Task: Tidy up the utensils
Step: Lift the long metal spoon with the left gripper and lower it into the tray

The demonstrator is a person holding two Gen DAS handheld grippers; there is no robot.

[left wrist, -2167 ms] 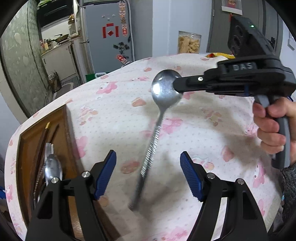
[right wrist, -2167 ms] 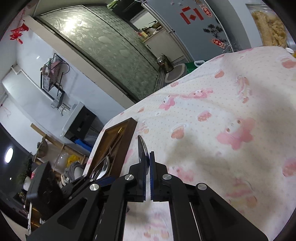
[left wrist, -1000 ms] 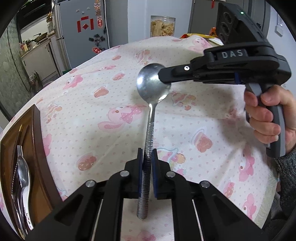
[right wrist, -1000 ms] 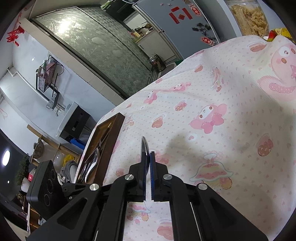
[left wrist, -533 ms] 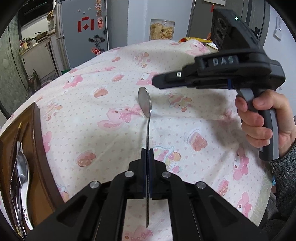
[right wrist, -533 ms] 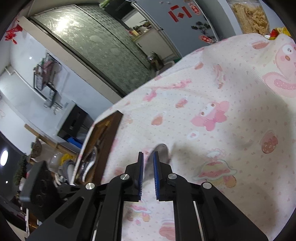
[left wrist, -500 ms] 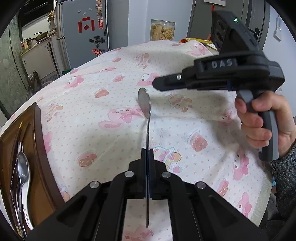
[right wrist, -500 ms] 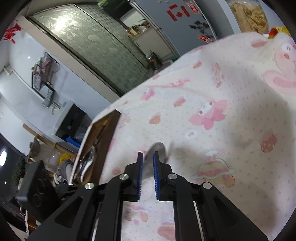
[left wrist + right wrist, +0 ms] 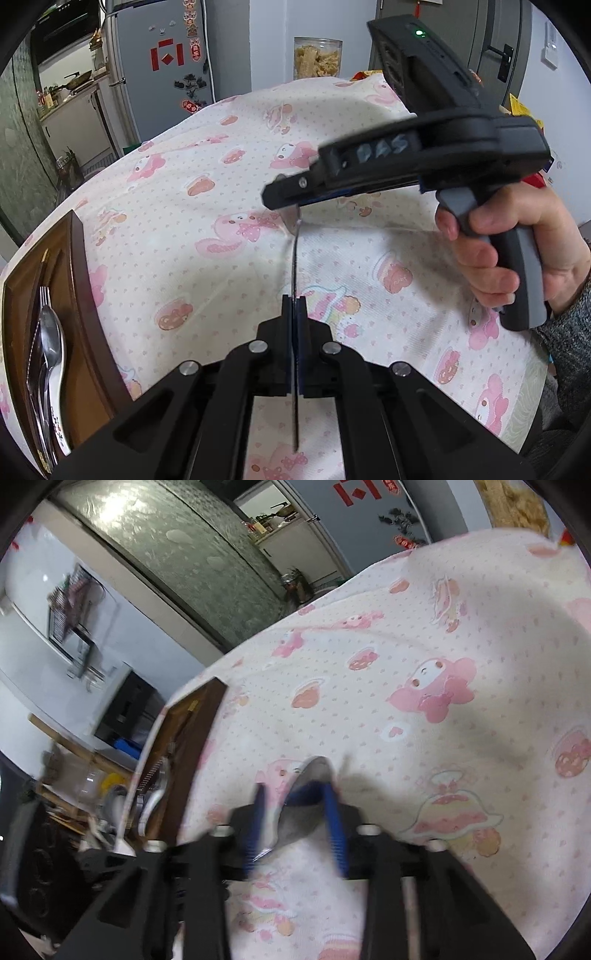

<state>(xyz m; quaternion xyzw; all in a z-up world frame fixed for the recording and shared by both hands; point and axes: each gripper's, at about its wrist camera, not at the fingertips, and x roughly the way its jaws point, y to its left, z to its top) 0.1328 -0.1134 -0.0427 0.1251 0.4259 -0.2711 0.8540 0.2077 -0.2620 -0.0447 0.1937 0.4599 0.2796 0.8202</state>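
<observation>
Left wrist view: your left gripper (image 9: pixel 294 314), lower centre, now clamps the spoon (image 9: pixel 294 266) handle edge-on in shut jaws; a second ago the right gripper (image 9: pixel 284 195) also pinched the bowl.

Right wrist view: its jaws have just been opening, narrow gap, bowl between the blue pads (image 9: pixel 334 823) but released. Handover done; tray (image 9: pixel 83 280) at left edge is likely next.

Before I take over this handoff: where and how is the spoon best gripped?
By its handle. The spoon stands edge-on, and the left gripper is shut on the thin shaft from both flat sides. The right gripper has just been opening around the curved bowl, which looks harder to pinch.
</observation>
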